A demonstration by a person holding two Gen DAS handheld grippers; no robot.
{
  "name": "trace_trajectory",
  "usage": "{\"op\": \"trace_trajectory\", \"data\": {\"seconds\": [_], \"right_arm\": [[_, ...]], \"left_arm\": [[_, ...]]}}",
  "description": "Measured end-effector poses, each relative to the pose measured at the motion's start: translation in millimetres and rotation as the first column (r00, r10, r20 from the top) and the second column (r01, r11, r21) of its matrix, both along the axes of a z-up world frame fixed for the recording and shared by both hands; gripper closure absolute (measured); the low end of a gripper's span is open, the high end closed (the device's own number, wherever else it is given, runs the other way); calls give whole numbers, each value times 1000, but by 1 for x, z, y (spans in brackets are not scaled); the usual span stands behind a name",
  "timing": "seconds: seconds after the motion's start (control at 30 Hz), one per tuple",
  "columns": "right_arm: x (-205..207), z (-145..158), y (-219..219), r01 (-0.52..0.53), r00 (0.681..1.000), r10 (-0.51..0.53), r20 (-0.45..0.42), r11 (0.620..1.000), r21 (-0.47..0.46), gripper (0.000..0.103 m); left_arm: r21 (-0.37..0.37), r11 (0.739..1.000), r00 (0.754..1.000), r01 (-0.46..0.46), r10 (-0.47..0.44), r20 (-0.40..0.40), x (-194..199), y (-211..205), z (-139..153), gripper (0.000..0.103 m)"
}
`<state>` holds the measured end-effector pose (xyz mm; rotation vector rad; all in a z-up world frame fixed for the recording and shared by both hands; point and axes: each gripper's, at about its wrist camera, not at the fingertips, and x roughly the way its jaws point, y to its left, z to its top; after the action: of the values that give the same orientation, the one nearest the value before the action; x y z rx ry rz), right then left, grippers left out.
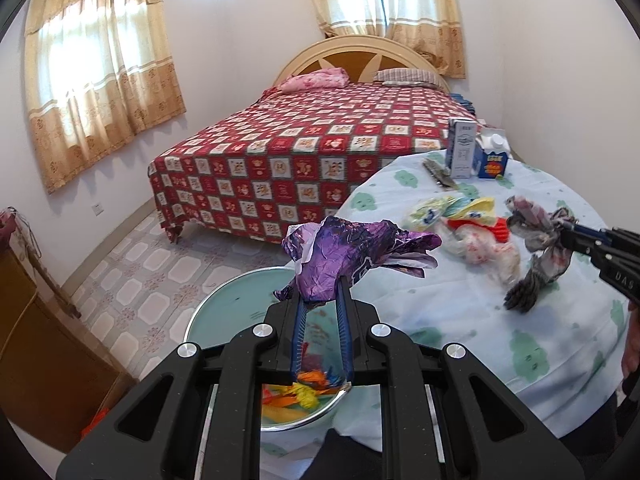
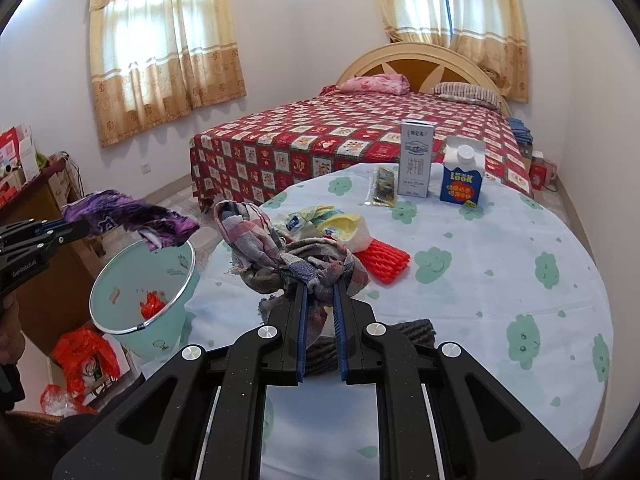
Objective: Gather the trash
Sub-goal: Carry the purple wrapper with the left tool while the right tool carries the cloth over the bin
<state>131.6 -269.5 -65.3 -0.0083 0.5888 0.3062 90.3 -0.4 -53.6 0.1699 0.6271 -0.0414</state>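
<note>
Your left claw (image 1: pixel 322 300) grips the crumpled purple wrapper (image 1: pixel 352 252) right above the pale green bin (image 2: pixel 140 280) (bright scraps already inside); your right claw (image 2: pixel 320 292) is clamped on the plaid rag (image 2: pixel 288 256), over the bench (image 2: pixel 480 300) beside that bin.

"LOOK" on the blue carton (image 2: pixel 460 184); "GenRobot.AI" (small print) on the left gripper (image 2: pixel 86 227).
</note>
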Motion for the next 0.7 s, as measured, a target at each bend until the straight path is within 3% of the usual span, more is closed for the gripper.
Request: {"op": "trace_trajectory", "data": {"seconds": [0.7], "right_arm": [[41, -8, 81, -117, 993, 116, -18, 990, -77, 90]], "left_arm": [[-14, 989, 989, -146, 145, -25, -6, 81, -17, 88]]}}
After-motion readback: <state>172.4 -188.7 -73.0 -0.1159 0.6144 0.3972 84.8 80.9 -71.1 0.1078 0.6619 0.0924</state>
